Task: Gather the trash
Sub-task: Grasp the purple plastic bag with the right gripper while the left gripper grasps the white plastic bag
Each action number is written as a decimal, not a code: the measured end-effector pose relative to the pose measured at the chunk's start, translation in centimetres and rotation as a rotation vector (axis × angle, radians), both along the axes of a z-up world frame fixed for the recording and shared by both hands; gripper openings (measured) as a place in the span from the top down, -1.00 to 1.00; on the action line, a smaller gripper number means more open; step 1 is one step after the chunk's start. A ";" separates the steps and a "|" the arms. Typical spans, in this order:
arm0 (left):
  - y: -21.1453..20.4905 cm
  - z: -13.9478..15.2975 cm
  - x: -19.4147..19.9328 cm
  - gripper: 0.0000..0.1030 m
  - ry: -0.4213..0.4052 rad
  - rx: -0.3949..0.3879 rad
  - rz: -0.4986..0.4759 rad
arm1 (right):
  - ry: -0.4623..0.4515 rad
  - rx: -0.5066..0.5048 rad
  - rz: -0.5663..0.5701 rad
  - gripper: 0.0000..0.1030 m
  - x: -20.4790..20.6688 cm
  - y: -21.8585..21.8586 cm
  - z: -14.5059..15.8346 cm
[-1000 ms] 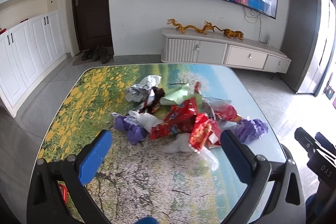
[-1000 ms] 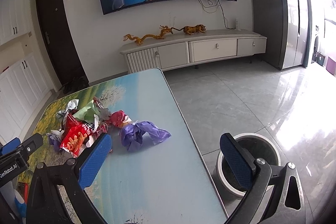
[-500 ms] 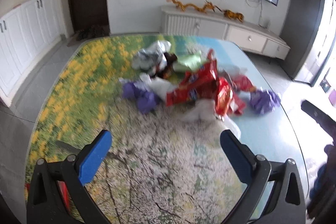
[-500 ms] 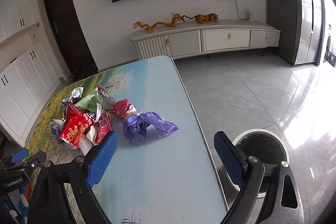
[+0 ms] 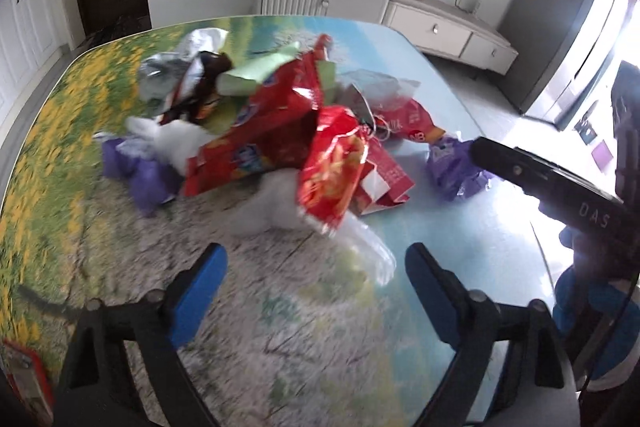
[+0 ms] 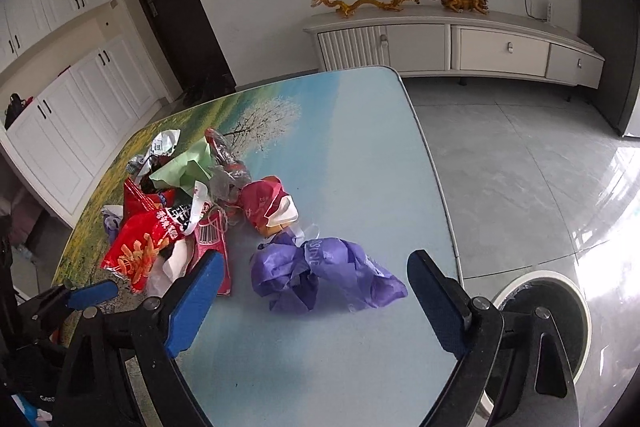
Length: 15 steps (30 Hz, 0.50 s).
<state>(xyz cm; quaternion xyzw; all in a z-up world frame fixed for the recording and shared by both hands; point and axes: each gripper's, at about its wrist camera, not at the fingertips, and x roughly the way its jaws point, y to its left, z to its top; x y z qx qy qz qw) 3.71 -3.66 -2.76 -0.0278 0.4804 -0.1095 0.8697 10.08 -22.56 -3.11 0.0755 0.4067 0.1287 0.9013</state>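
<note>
We found the trash heaped on the desk [image 6: 360,155], none of it yet collected. At the left of the heap lay a purple wrapper [image 5: 136,171] and a silver foil wrapper [image 5: 168,71]; in the middle, a large red snack bag [image 5: 272,131] and a red chip bag [image 5: 332,171] over white tissue [image 5: 276,203]. The left tongs [image 5: 316,287] stood spread wide and empty, just short of the chip bag. To the right, a crumpled purple bag [image 6: 324,279] lay apart from the heap, with the right tongs [image 6: 316,291] likewise spread and empty around its near side. A bin [image 6: 560,291] stood on the floor beside the desk. We judged all items light, soft and crinkly, the foil slippery; a pinch on a bunched fold should hold best.
</note>
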 end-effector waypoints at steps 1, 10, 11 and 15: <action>-0.2 -0.4 0.5 -0.40 0.022 -0.006 -0.005 | 0.007 0.001 0.009 -0.77 0.3 0.0 -0.3; -1.1 -0.5 0.2 0.67 0.029 -0.041 -0.057 | 0.047 0.017 0.053 -0.13 1.0 0.0 -1.8; -1.2 -0.4 -0.1 0.70 0.027 -0.045 -0.063 | 0.050 0.021 0.055 -0.11 0.8 0.0 -1.8; -1.0 0.3 -1.5 0.81 0.013 -0.066 -0.092 | 0.054 0.042 0.062 -0.04 -0.6 0.3 -1.6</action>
